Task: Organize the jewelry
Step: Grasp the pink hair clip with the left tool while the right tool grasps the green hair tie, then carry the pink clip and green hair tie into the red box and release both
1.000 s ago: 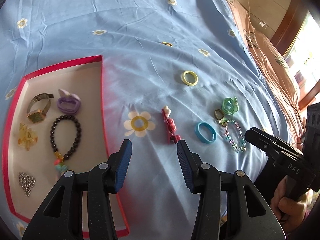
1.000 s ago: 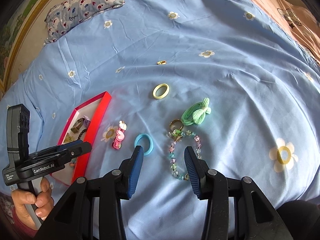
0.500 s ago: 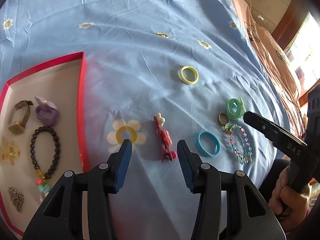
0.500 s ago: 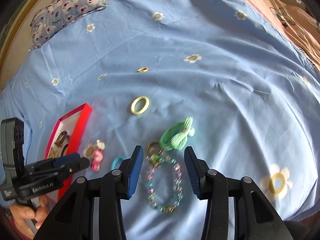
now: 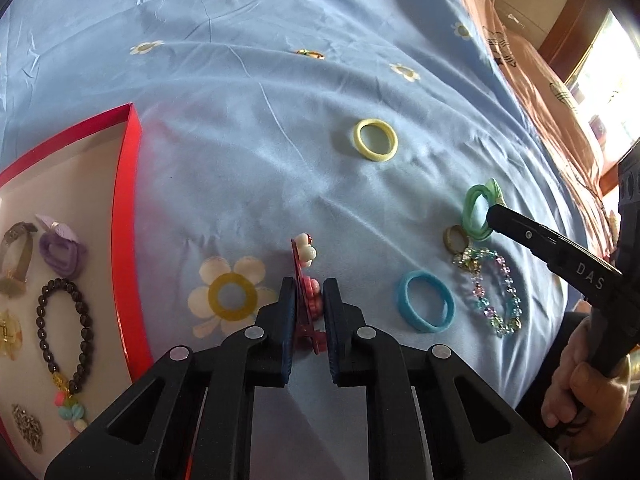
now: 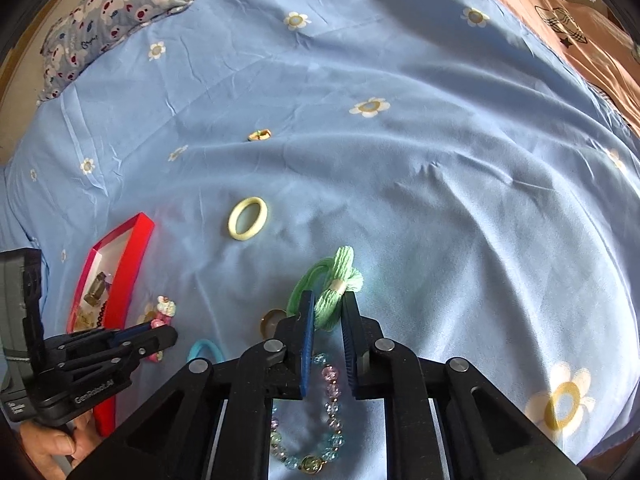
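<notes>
My left gripper [image 5: 309, 290] is shut on a red and pink hair clip [image 5: 305, 276] lying on the blue bedsheet. My right gripper [image 6: 327, 300] is shut on a green hair tie [image 6: 332, 286], which also shows in the left wrist view [image 5: 476, 210]. A red box [image 5: 122, 216] at the left holds a watch [image 5: 14, 252], a purple hair tie [image 5: 62, 254], a dark bead bracelet [image 5: 64, 336] and other pieces. A yellow ring [image 5: 375, 139], a blue hair tie [image 5: 425, 301], a pastel bead bracelet [image 5: 494, 288] and a small gold ring [image 5: 455, 238] lie loose.
A small gold piece [image 6: 259, 134] lies farther back on the sheet. A patterned pillow [image 6: 116, 8] is at the far left. An orange blanket [image 6: 568, 12] covers the right side of the bed.
Both grippers have moved forward and down and gone from open to shut. The left one closed on the hair clip, the right one on the green hair tie.
</notes>
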